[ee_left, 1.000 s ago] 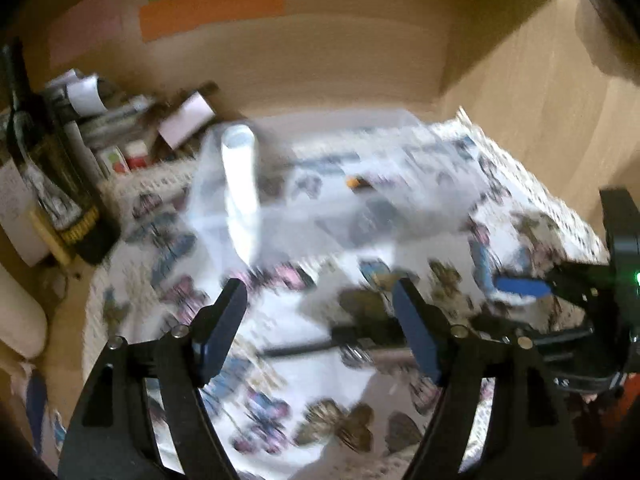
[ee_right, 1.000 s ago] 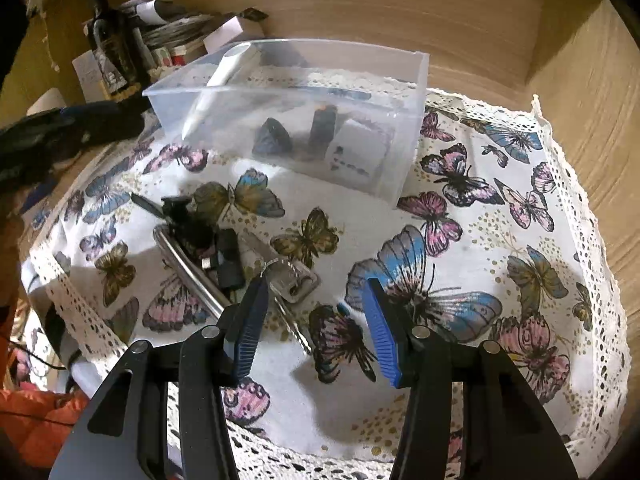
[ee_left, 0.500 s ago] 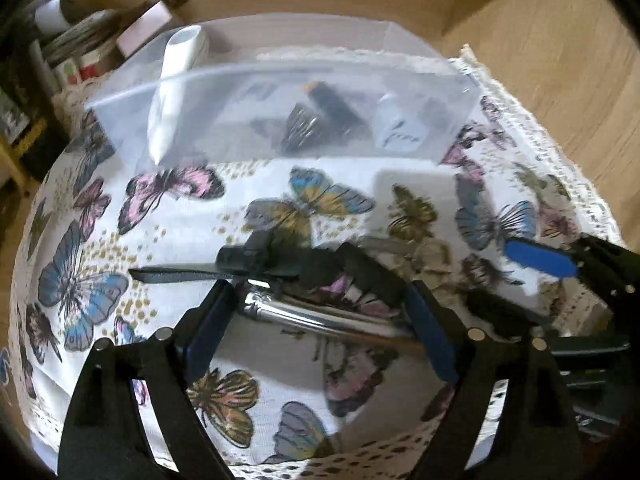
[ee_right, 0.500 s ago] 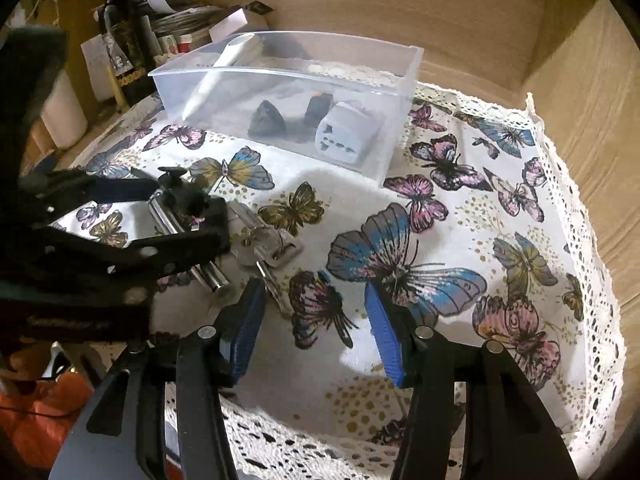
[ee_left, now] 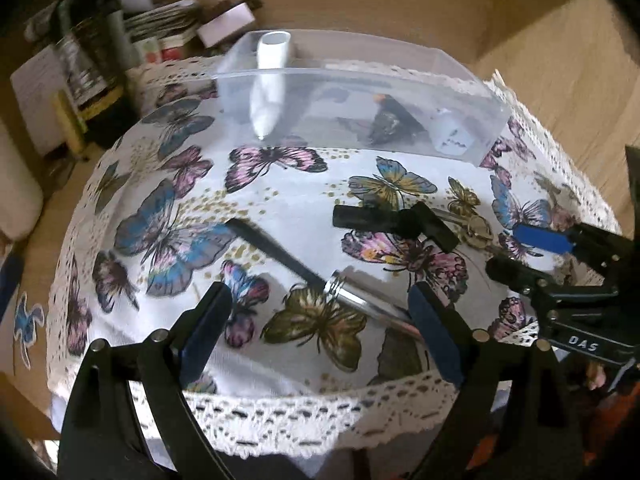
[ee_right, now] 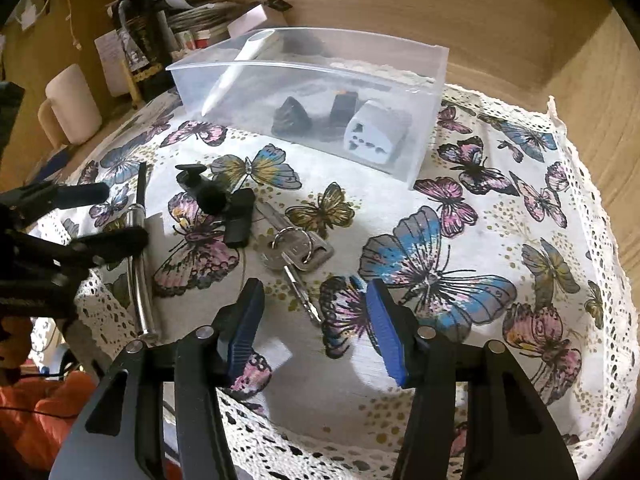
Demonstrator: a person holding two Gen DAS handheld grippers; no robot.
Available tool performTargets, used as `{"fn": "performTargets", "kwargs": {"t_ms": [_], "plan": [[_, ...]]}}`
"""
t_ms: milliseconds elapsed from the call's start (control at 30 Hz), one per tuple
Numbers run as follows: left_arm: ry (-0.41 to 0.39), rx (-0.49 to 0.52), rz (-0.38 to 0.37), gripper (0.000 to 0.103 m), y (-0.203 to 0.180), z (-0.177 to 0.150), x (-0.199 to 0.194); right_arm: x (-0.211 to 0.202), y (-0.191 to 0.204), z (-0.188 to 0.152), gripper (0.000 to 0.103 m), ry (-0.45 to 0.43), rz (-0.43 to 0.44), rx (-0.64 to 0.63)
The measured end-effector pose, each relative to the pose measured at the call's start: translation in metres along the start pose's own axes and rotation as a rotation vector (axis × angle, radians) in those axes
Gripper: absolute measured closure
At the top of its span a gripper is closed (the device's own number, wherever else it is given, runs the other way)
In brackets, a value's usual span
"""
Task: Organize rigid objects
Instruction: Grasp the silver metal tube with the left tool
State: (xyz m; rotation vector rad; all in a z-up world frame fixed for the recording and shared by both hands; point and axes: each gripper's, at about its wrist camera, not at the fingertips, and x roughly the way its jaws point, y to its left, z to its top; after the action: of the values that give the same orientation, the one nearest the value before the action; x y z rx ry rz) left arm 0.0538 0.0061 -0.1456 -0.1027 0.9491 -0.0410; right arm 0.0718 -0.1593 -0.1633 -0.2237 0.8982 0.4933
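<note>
Rod (ee_left: 362, 304) end hidden behind left gripper (ee_left: 316, 322); bin (ee_right: 430, 92) contents blurred; bottle (ee_right: 138, 36) behind. Both grippers' jaws wide, empty; right gripper (ee_right: 316, 330).

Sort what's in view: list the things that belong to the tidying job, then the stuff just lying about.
Job: clear bin, white adapter, white pen, keys, metal tool, black clip.
Lying about: wine bottle, mug, papers.

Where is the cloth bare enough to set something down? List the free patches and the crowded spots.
Free: the cloth right of the keys, between the clear box and the lace edge, and the strip before the right gripper. Crowded: the left side, with the metal rod, black clip and left gripper.
</note>
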Motion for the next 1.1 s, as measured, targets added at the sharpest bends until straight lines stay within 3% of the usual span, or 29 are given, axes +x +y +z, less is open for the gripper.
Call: {"fn": "performTargets", "kwargs": {"t_ms": [133, 200, 367, 467, 567, 700, 900, 1000, 1100], "plan": [[0.066, -0.031, -0.065, 0.012, -0.004, -0.008, 0.012, 0.002, 0.003, 0.002, 0.05, 0.0, -0.001, -0.002], [0.049, -0.004, -0.038, 0.012, -0.013, -0.008, 0.012, 0.001, 0.003, 0.002, 0.051, 0.0, -0.004, -0.003], [0.045, -0.028, -0.128, 0.012, -0.025, 0.002, 0.011, -0.005, -0.002, -0.002, 0.051, -0.008, -0.016, -0.005], [0.036, -0.012, -0.118, 0.013, -0.034, 0.007, 0.016, -0.008, -0.004, -0.004, 0.051, -0.009, -0.024, -0.01], [0.041, 0.025, -0.075, 0.021, -0.042, 0.006, 0.027, -0.01, -0.007, -0.004, 0.051, -0.012, -0.025, -0.006], [0.003, 0.09, -0.027, 0.047, -0.042, -0.001, 0.022, -0.009, -0.011, -0.001, 0.05, -0.013, -0.008, 0.002], [-0.017, 0.099, -0.031, 0.081, -0.016, -0.006, 0.014, 0.005, -0.005, 0.01, 0.05, 0.014, 0.04, 0.003], [-0.023, 0.119, -0.031, 0.088, -0.009, -0.007, 0.013, 0.013, 0.002, 0.014, 0.05, 0.022, 0.028, -0.009], [-0.029, 0.147, -0.039, 0.088, -0.006, -0.006, 0.014, 0.019, 0.005, 0.018, 0.058, 0.002, 0.005, -0.002]]}}
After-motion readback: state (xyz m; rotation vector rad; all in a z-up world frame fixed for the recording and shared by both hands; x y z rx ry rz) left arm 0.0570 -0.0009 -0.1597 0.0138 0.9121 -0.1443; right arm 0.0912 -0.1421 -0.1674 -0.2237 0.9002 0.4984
